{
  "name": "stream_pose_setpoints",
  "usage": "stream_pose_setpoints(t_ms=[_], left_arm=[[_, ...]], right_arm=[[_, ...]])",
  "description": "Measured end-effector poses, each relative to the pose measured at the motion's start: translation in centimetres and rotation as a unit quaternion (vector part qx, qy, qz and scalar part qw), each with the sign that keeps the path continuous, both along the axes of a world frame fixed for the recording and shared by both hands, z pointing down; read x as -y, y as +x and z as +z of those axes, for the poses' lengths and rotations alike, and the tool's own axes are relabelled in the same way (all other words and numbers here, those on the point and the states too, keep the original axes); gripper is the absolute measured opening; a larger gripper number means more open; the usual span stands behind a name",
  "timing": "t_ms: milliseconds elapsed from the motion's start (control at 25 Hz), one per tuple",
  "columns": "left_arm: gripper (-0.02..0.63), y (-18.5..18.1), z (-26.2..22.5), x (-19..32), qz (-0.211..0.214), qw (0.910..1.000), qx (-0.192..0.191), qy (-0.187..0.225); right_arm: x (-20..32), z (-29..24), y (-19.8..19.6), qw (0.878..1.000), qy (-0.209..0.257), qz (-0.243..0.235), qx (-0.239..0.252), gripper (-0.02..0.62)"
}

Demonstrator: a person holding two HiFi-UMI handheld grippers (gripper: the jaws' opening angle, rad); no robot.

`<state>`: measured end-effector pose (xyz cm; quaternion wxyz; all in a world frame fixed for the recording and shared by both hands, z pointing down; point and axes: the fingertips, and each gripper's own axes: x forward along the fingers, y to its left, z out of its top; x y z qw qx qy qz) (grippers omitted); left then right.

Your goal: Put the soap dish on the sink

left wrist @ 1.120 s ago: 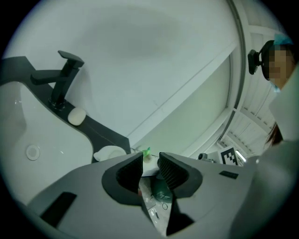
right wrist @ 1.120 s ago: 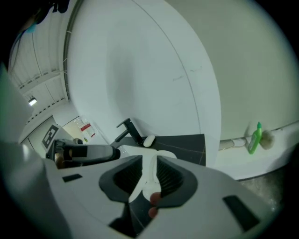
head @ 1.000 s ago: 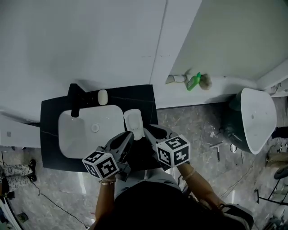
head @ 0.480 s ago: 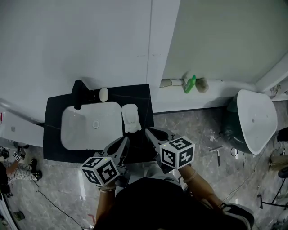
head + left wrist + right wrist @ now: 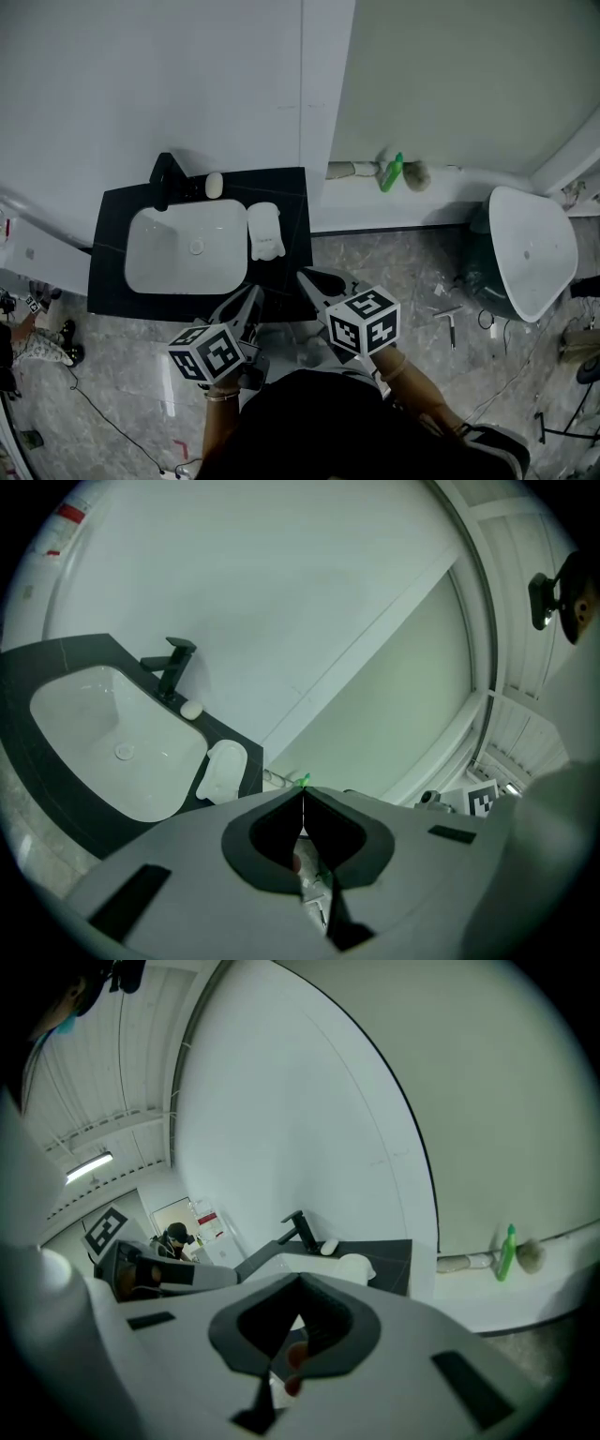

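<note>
The white soap dish (image 5: 265, 231) lies on the black sink counter (image 5: 108, 281), just right of the white basin (image 5: 187, 249). A black faucet (image 5: 166, 178) and a small bar of soap (image 5: 214, 185) sit at the counter's back edge. My left gripper (image 5: 252, 294) and right gripper (image 5: 303, 277) are both shut and hold nothing. They hover over the floor in front of the counter, apart from the dish. The left gripper view shows the soap dish (image 5: 223, 771) beyond the left gripper (image 5: 302, 795). The right gripper view shows the soap dish (image 5: 354, 1266) past the right gripper (image 5: 298, 1281).
A green bottle (image 5: 391, 172) and a pipe lie on the white ledge right of the sink. A large white fixture on a dark base (image 5: 530, 251) stands at far right. Small tools (image 5: 450, 314) and a cable lie on the grey marble floor. Someone's legs show at the left edge.
Both grippers have drawn back from the soap dish toward the person, and their jaws have gone from open to shut. The dish stays on the counter beside the basin.
</note>
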<state>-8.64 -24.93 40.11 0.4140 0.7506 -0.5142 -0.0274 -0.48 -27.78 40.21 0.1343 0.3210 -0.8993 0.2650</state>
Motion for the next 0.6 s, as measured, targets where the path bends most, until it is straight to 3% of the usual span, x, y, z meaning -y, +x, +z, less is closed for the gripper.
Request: stream_pose_setpoints(t_ms=[200,600], left_arm=[[0.003,0.34,-0.59,-0.63,-0.012,0.9994,-0.028,0.013],[0.003,-0.06,-0.87,-0.10,-0.031,0.9985,-0.045,0.006]], right_arm=[[-0.63,0.02,0.52,1.000,-0.003,-0.001,-0.002,0.018],[0.00,-0.36,0.52,1.000,-0.003,0.003,-0.002,0.018]])
